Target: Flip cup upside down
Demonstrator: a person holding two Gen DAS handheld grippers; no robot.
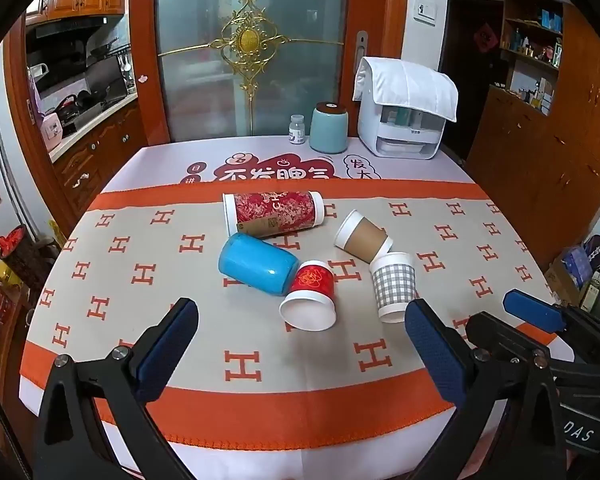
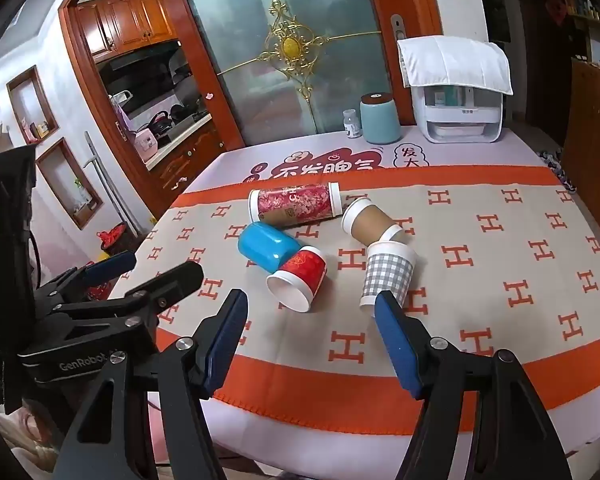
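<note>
Several cups lie on their sides in a cluster mid-table. A small red paper cup (image 1: 310, 296) (image 2: 298, 278) has its white mouth toward me. A blue cup (image 1: 256, 264) (image 2: 268, 247) touches it on the left. A grey checked cup (image 1: 394, 286) (image 2: 386, 276) lies to the right, a brown sleeved cup (image 1: 364, 237) (image 2: 370, 222) behind it, and a tall red patterned cup (image 1: 274, 215) (image 2: 296, 203) at the back. My left gripper (image 1: 302, 320) (image 2: 140, 266) is open and empty, short of the red cup. My right gripper (image 2: 312, 306) (image 1: 512, 312) is open and empty, near the checked cup.
The table carries an orange and beige cloth (image 1: 180, 320) with H marks. At the far edge stand a teal canister (image 1: 329, 128), a small white bottle (image 1: 297, 130) and a white appliance (image 1: 404, 120) under a towel. Wooden cabinets (image 1: 540, 152) stand to the right.
</note>
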